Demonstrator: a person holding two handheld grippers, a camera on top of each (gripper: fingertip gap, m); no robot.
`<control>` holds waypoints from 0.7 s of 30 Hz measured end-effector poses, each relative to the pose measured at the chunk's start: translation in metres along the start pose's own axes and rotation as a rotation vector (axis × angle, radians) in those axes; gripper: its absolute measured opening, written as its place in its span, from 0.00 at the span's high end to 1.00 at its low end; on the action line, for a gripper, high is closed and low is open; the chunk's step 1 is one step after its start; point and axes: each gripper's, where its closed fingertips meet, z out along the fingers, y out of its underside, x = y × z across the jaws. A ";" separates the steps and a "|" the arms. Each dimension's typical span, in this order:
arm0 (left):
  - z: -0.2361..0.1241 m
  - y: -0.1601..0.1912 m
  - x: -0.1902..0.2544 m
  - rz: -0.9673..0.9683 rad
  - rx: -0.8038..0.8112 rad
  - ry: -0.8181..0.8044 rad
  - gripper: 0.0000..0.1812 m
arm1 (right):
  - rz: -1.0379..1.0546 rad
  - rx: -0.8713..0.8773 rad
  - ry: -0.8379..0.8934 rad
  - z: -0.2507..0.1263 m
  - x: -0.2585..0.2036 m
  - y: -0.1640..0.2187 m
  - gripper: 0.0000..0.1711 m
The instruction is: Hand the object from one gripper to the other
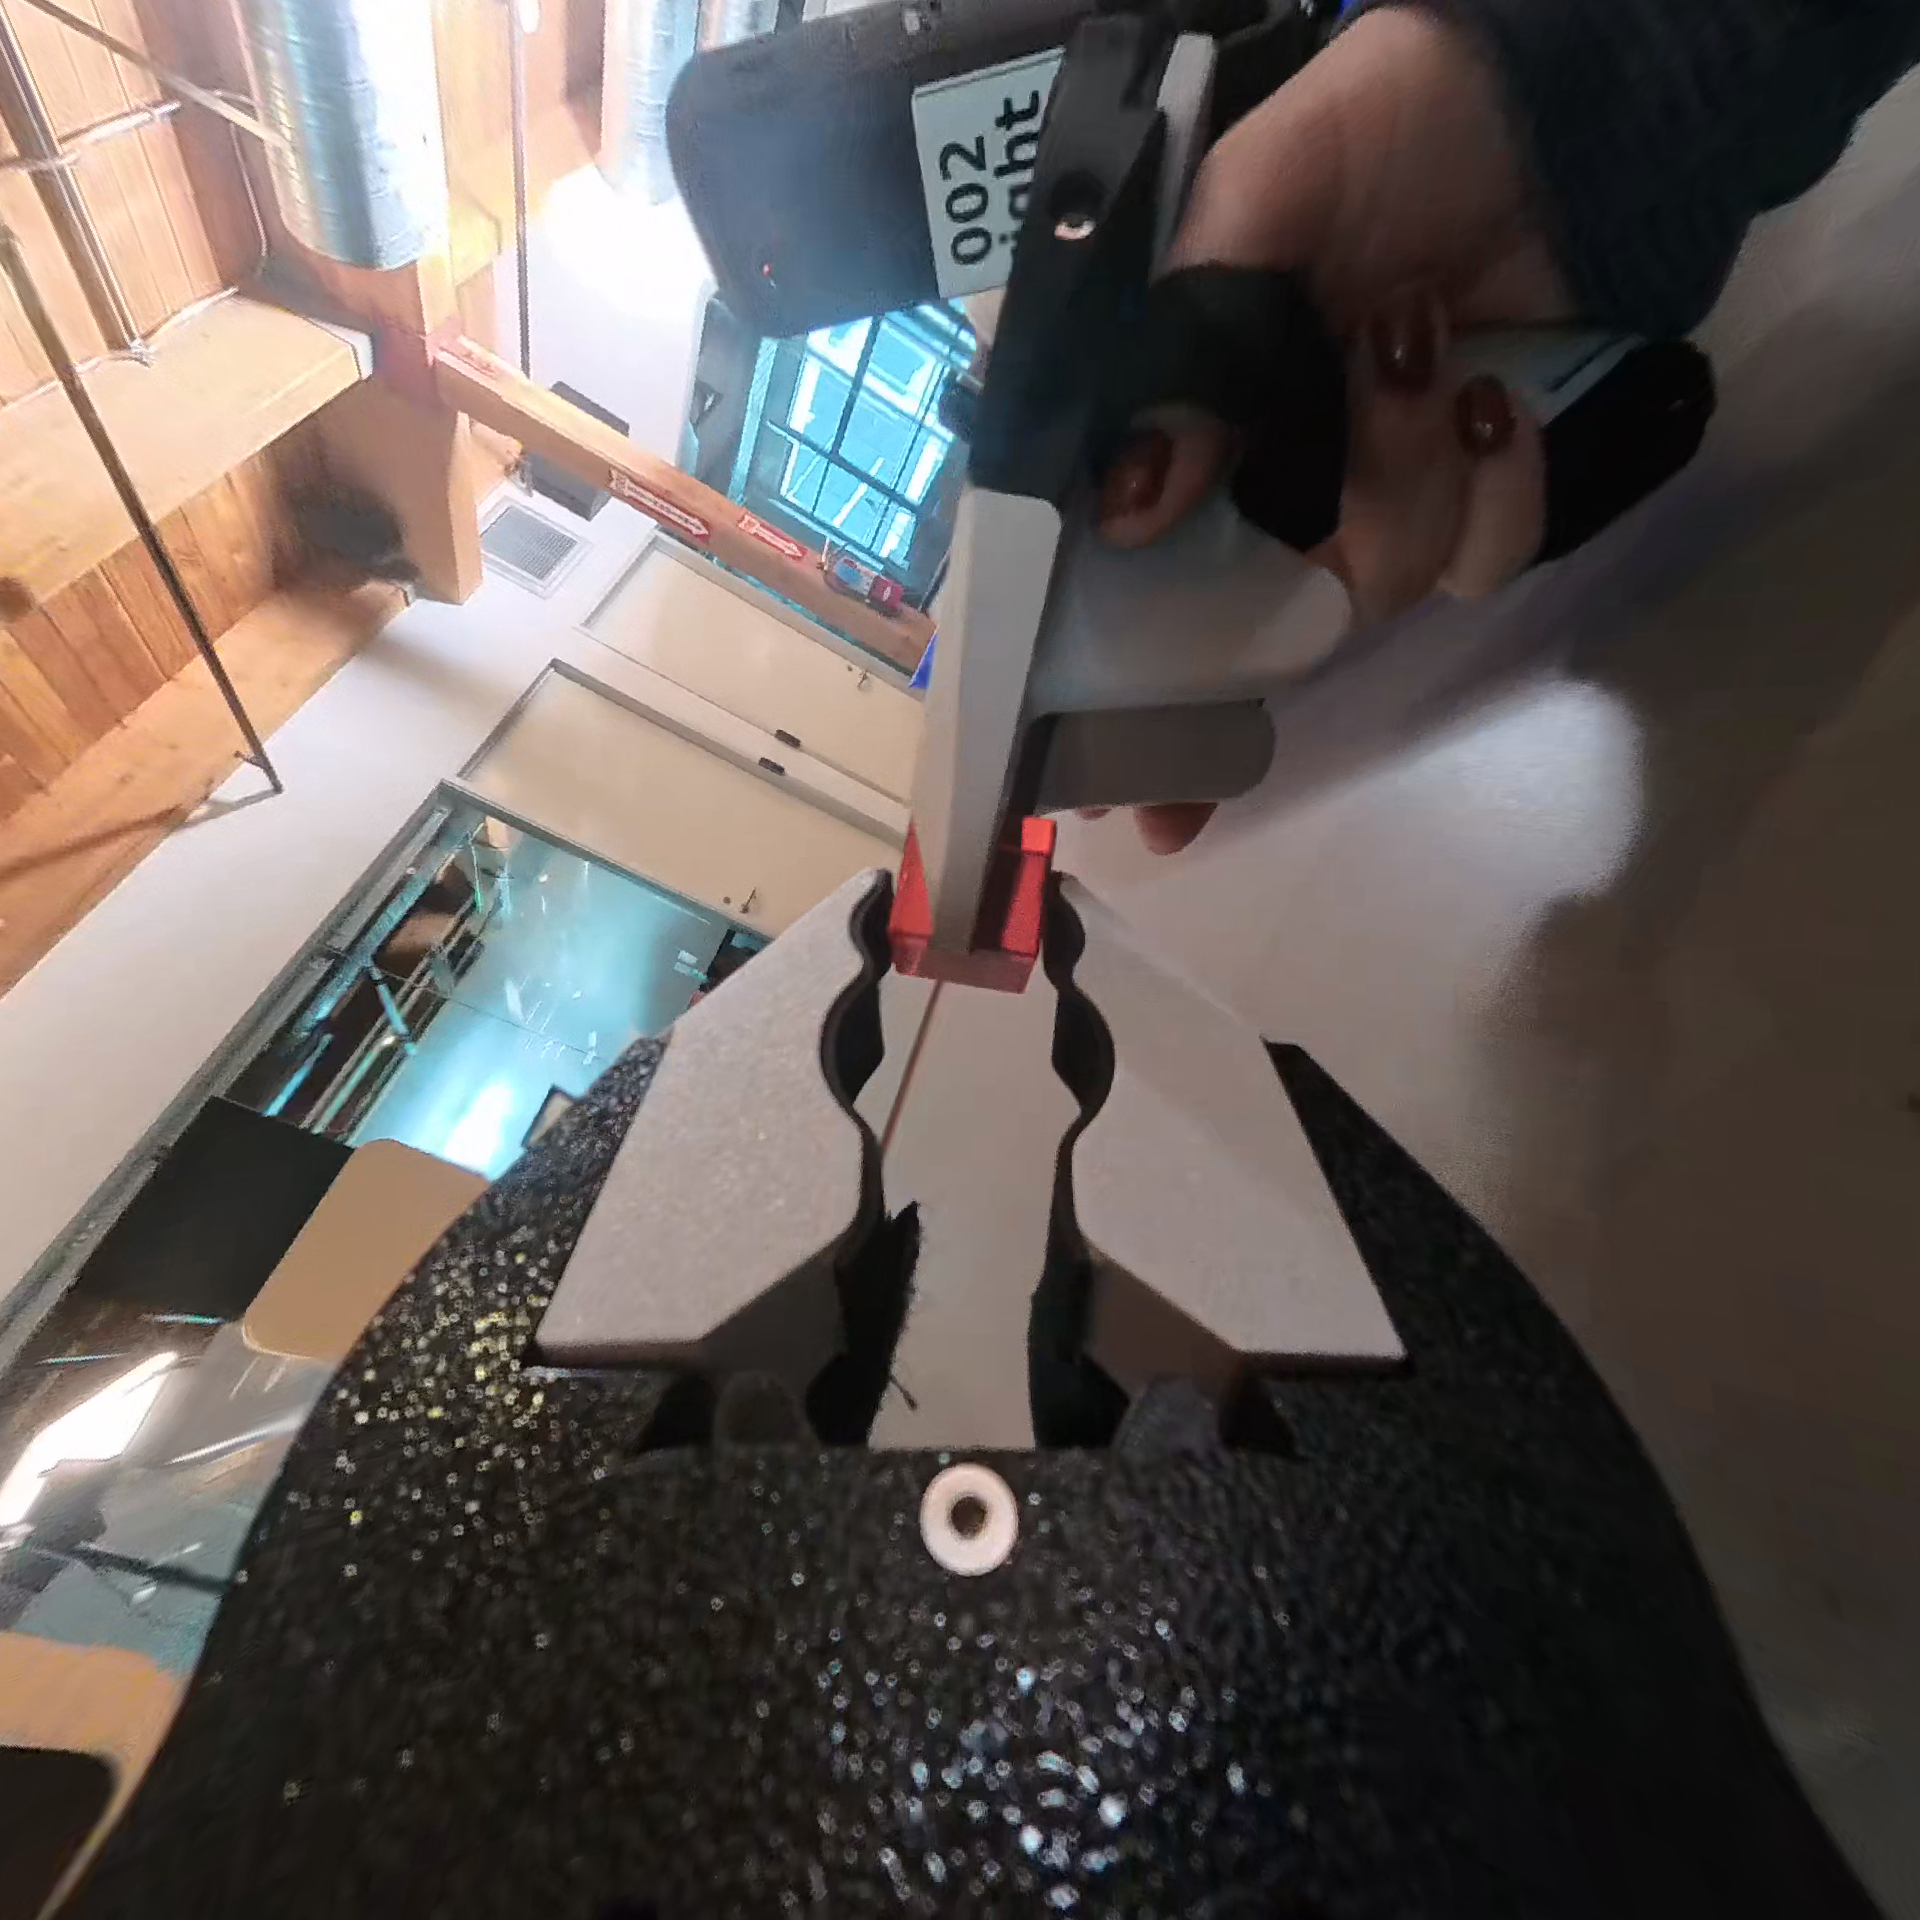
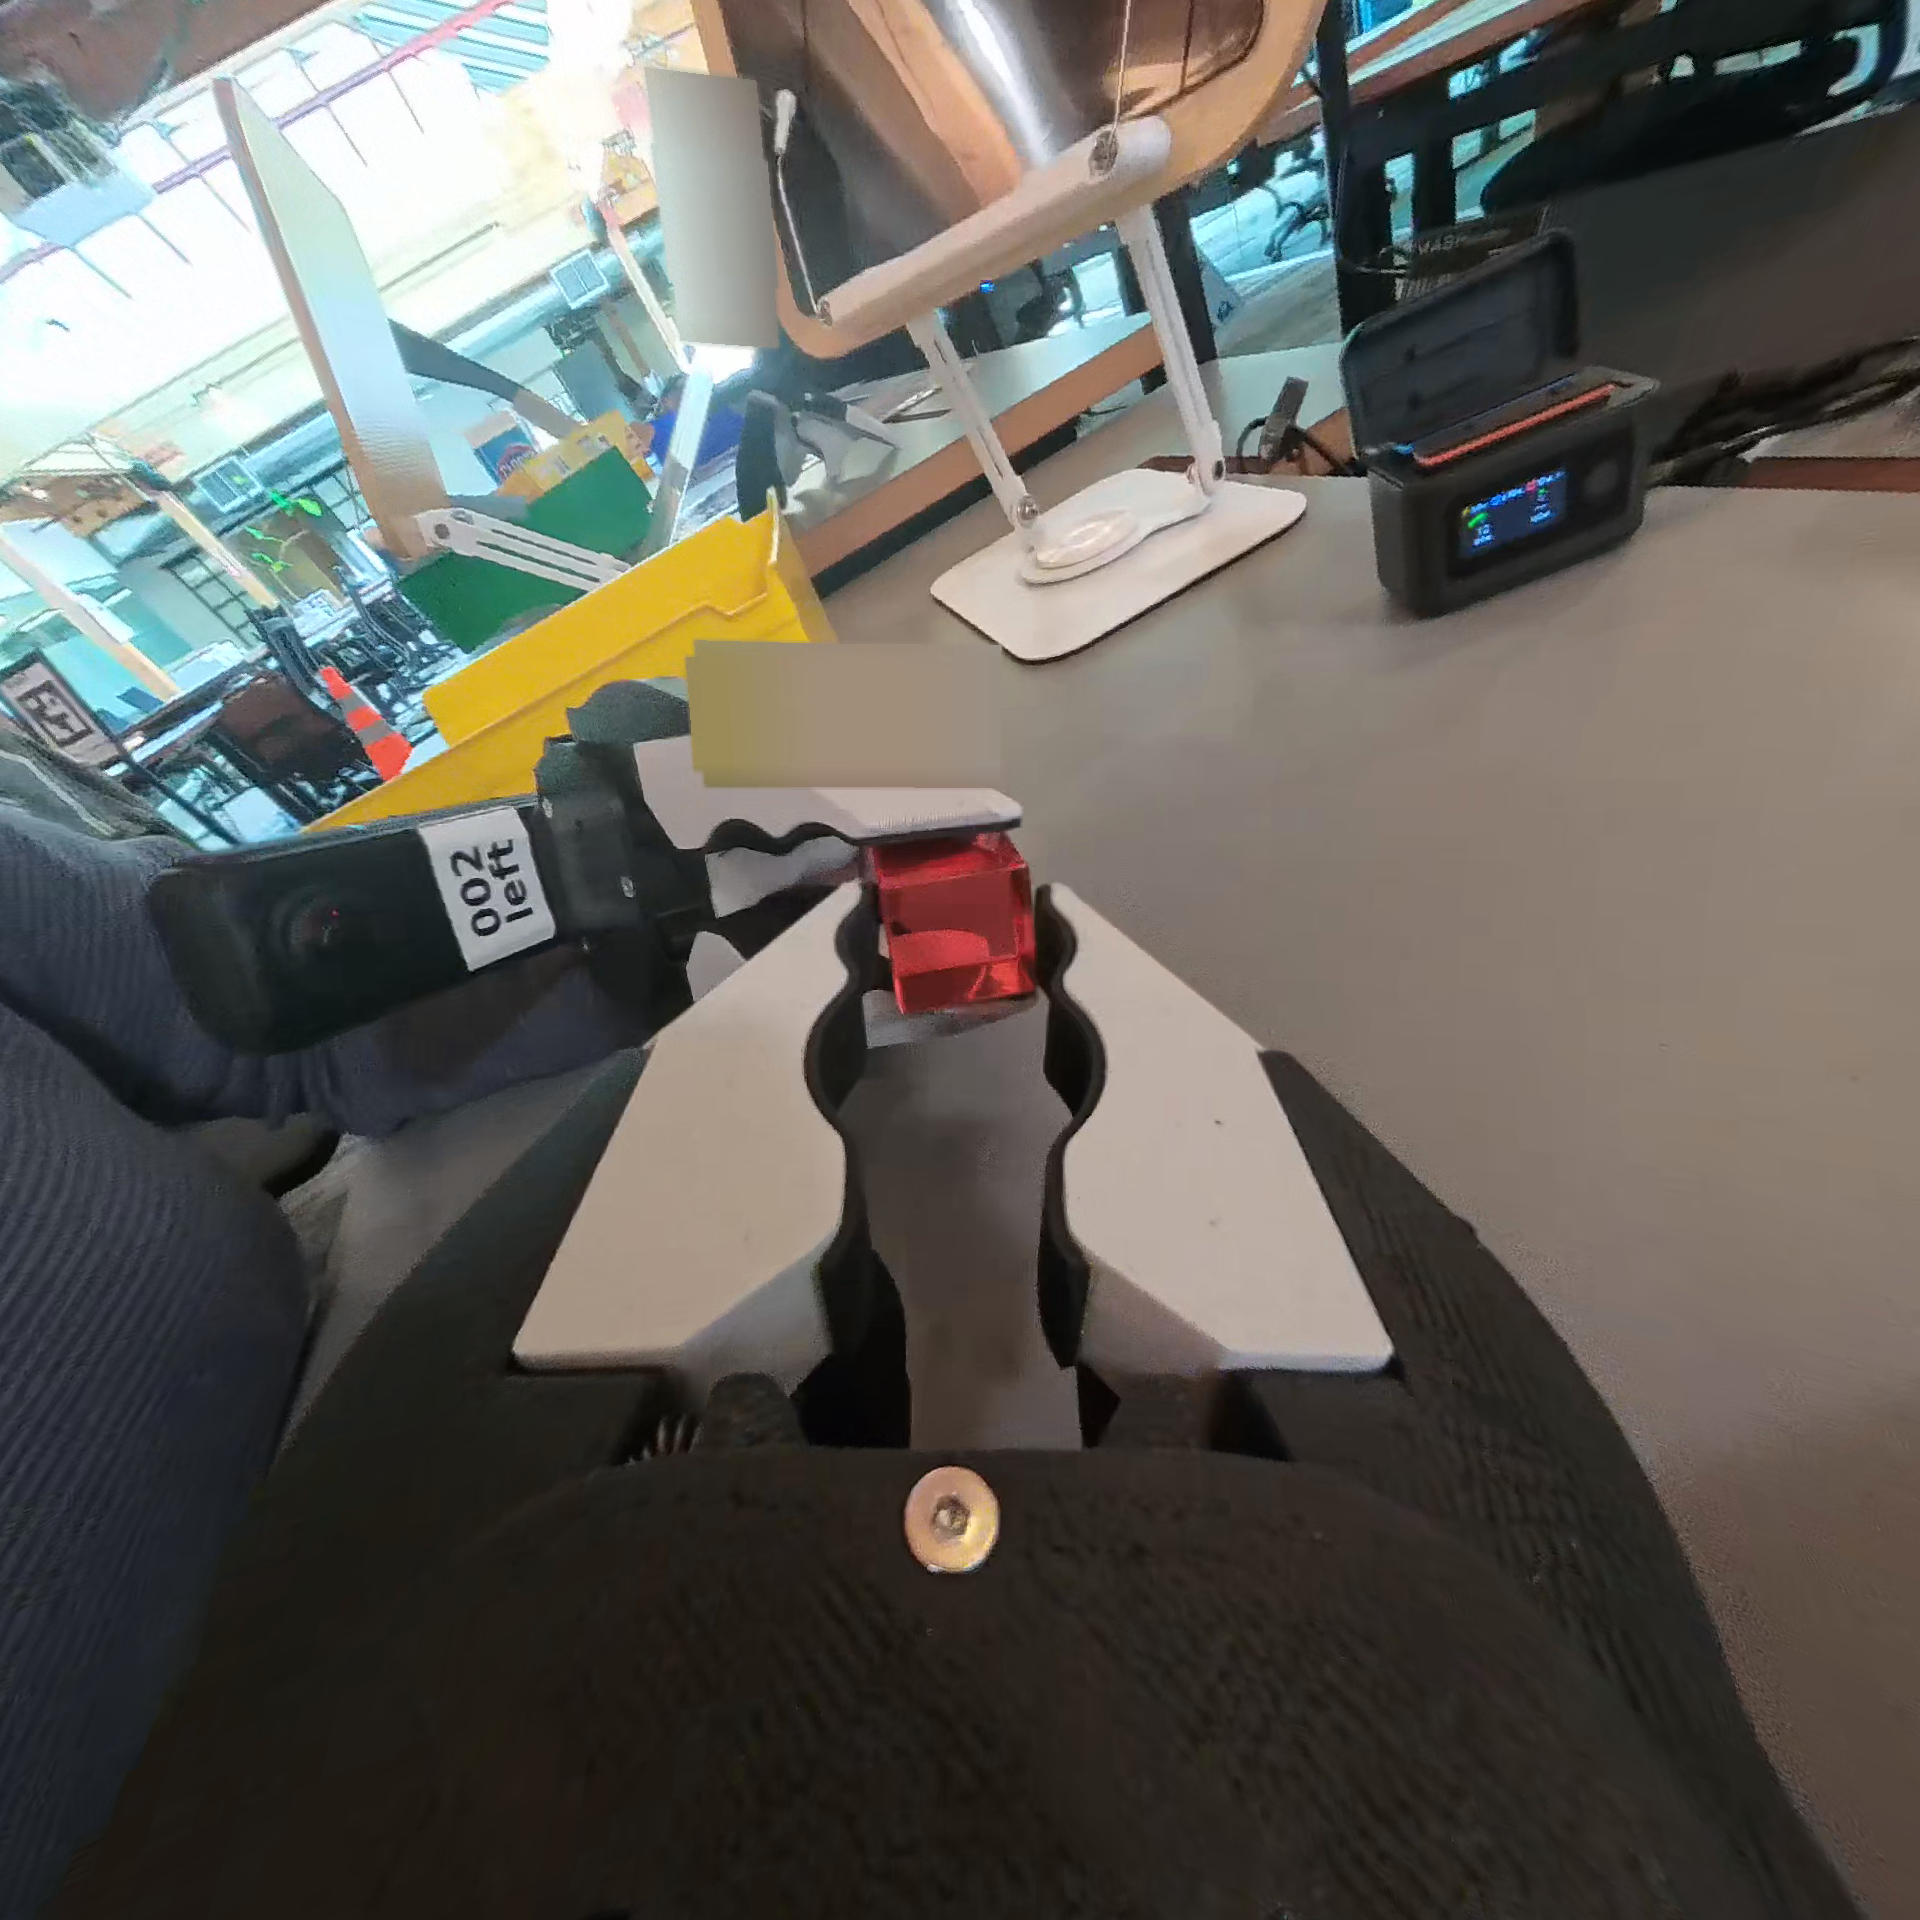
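A red cube (image 2: pixel 951 935) is held in the air between both grippers. In the right wrist view, my right gripper (image 2: pixel 948 909) has its jaws against the cube's left and right sides. The left gripper reaches in from the left, with its upper finger (image 2: pixel 914 816) on top of the cube and its lower finger under it. In the left wrist view, my left gripper (image 1: pixel 971 904) is closed on the cube (image 1: pixel 1023 904). The right gripper's near finger (image 1: pixel 977 790) comes down from above and covers the cube's middle.
A grey table (image 2: pixel 1455 883) lies below. On it stand a white stand base (image 2: pixel 1122 561) and an open black case with a small screen (image 2: pixel 1496 499). A yellow bin (image 2: pixel 644 655) sits at the left. A hand (image 1: pixel 1403 312) holds the right gripper. Left and right tips are no more than a few centimetres apart.
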 end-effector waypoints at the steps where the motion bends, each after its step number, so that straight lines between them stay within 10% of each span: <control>1: 0.000 -0.001 0.001 -0.041 0.019 0.012 0.86 | -0.013 -0.008 0.001 0.000 0.000 0.001 0.84; 12: -0.004 0.018 -0.034 -0.992 0.164 0.128 0.77 | -0.736 0.031 0.409 -0.017 0.028 -0.020 0.85; 21: -0.001 0.010 -0.021 -1.305 0.202 0.377 0.66 | -1.569 -0.125 0.698 -0.007 0.025 -0.011 0.85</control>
